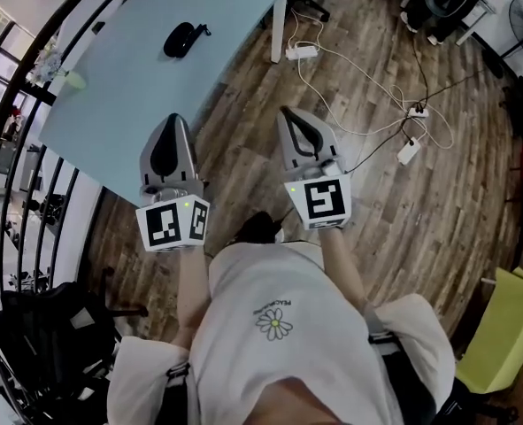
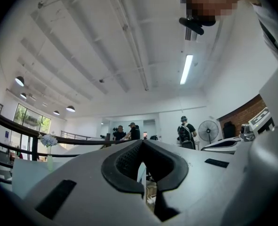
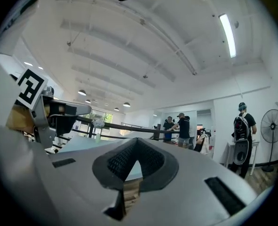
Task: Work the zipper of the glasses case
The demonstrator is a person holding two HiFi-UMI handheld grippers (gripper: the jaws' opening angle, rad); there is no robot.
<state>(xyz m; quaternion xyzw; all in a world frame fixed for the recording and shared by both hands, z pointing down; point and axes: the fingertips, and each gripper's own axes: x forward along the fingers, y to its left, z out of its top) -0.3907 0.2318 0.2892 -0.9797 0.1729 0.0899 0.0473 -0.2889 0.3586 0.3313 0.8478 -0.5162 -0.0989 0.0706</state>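
Currently I hold the left tongs [image 1: 171, 124] and right tongs [image 1: 293, 115] pressed together on nothing, mid-frame; the glasses case [image 1: 183, 38] lies upper left on the worktop [image 1: 119, 104].

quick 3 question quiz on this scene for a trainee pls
1. Fill in: the left tongs and the right tongs both have their jaws ____.
2. True or false: the glasses case lies on the table.
3. What holds the glasses case? A the left tongs; B the right tongs; C neither.
Key: 1 shut; 2 true; 3 C.
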